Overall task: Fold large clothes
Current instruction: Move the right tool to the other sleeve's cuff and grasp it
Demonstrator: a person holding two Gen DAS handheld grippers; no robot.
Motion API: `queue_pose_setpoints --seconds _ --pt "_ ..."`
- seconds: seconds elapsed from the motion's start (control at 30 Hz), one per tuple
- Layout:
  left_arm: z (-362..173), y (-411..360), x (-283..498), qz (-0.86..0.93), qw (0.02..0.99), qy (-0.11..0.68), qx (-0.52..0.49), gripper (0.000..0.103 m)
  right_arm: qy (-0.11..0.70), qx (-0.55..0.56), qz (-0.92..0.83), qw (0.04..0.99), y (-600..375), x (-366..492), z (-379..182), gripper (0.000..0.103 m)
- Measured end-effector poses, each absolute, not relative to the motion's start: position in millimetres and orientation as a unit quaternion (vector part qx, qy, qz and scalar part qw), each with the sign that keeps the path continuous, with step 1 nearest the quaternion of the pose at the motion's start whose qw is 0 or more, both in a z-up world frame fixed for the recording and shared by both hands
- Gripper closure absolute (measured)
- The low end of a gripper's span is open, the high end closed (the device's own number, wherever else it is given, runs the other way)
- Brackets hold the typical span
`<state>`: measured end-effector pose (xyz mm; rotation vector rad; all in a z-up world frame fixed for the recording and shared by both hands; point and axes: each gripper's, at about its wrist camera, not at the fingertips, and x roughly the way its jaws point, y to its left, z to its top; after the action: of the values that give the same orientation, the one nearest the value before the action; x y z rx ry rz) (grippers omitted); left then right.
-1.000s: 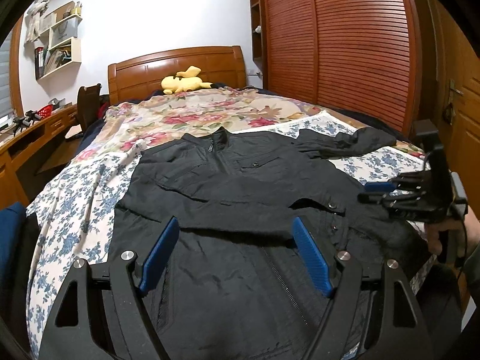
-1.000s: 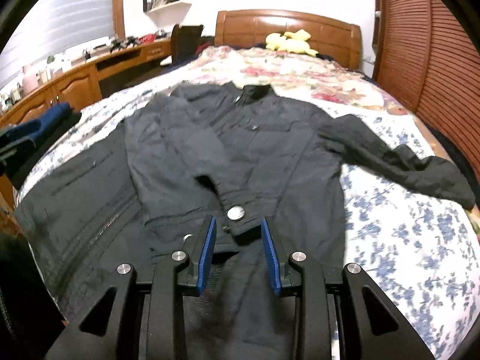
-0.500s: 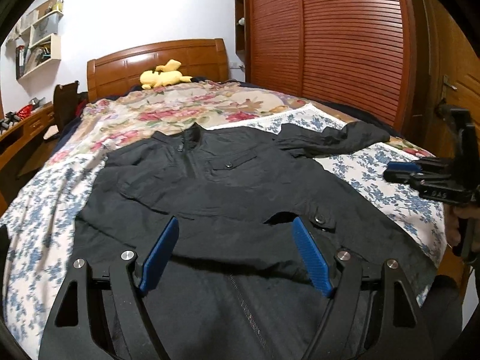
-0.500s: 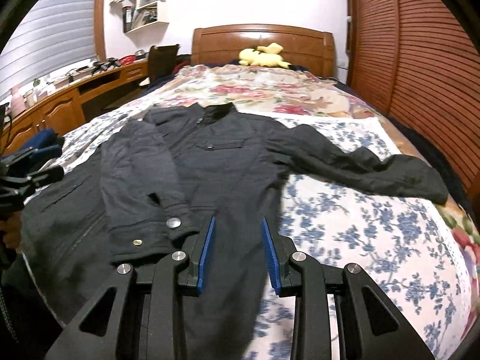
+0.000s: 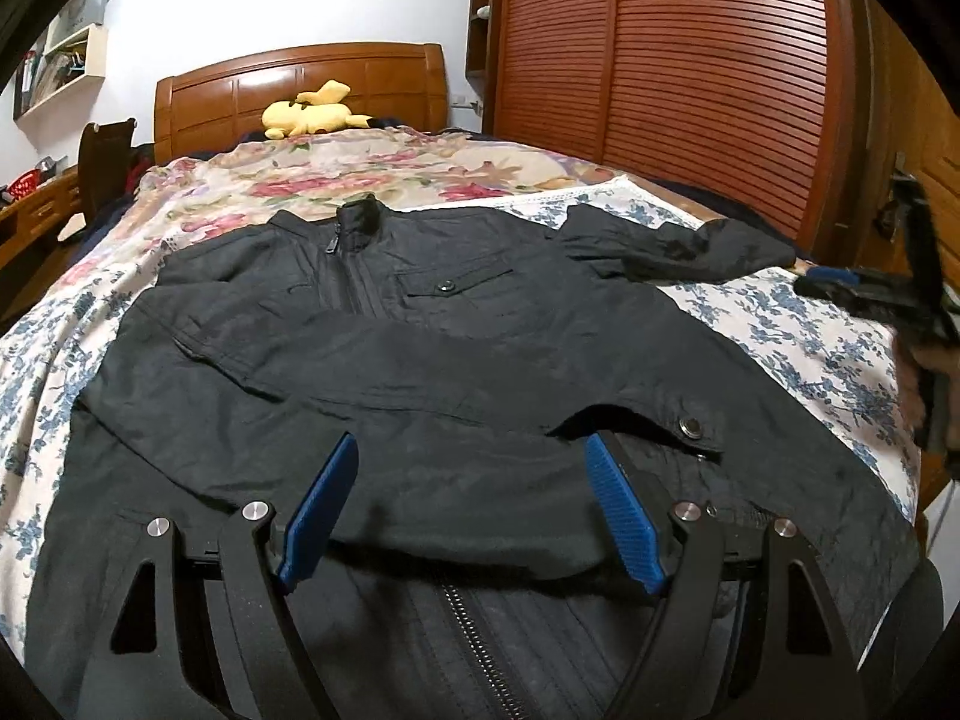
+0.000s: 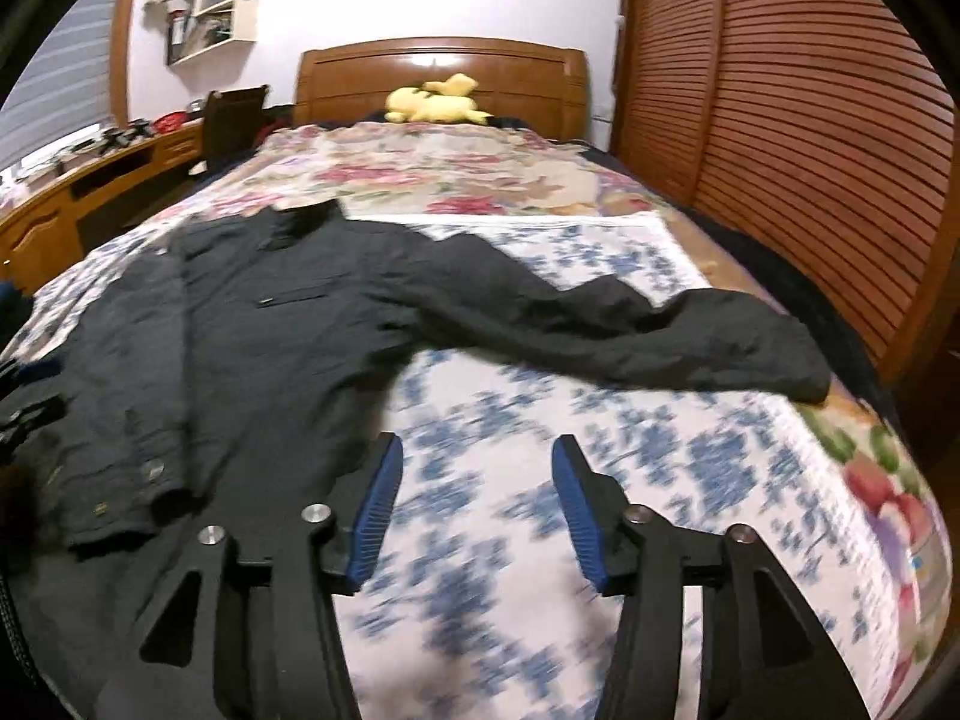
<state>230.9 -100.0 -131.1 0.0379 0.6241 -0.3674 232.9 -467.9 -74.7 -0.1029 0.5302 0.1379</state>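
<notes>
A black jacket [image 5: 420, 312] lies front-up on the bed, collar toward the headboard. One sleeve is folded across its chest, its cuff [image 5: 690, 426] near the lower right. The other sleeve [image 6: 630, 330] stretches out to the right over the blue-flowered sheet. My left gripper [image 5: 468, 498] is open and empty, just above the jacket's lower front. My right gripper [image 6: 474, 492] is open and empty over the sheet, right of the jacket's body [image 6: 240, 330]; it also shows at the right edge of the left wrist view [image 5: 864, 294].
The bed has a wooden headboard [image 5: 300, 84] with a yellow plush toy [image 5: 312, 117] in front of it. A slatted wooden wardrobe [image 5: 690, 72] runs along the right. A wooden desk [image 6: 90, 180] and a chair [image 6: 231, 114] stand on the left.
My right gripper has let go of the folded sleeve's cuff, opened wider and swung right over the sheet. My left gripper has stayed open and turned slightly right.
</notes>
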Motion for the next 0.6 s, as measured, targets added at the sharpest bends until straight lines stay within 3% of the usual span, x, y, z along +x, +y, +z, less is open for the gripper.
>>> queue_pose_setpoints --seconds 0.6 --pt "-136 -99 227 -0.175 0.938 0.298 0.017 0.024 0.301 0.005 -0.105 0.948 -573 354 -57 0.042"
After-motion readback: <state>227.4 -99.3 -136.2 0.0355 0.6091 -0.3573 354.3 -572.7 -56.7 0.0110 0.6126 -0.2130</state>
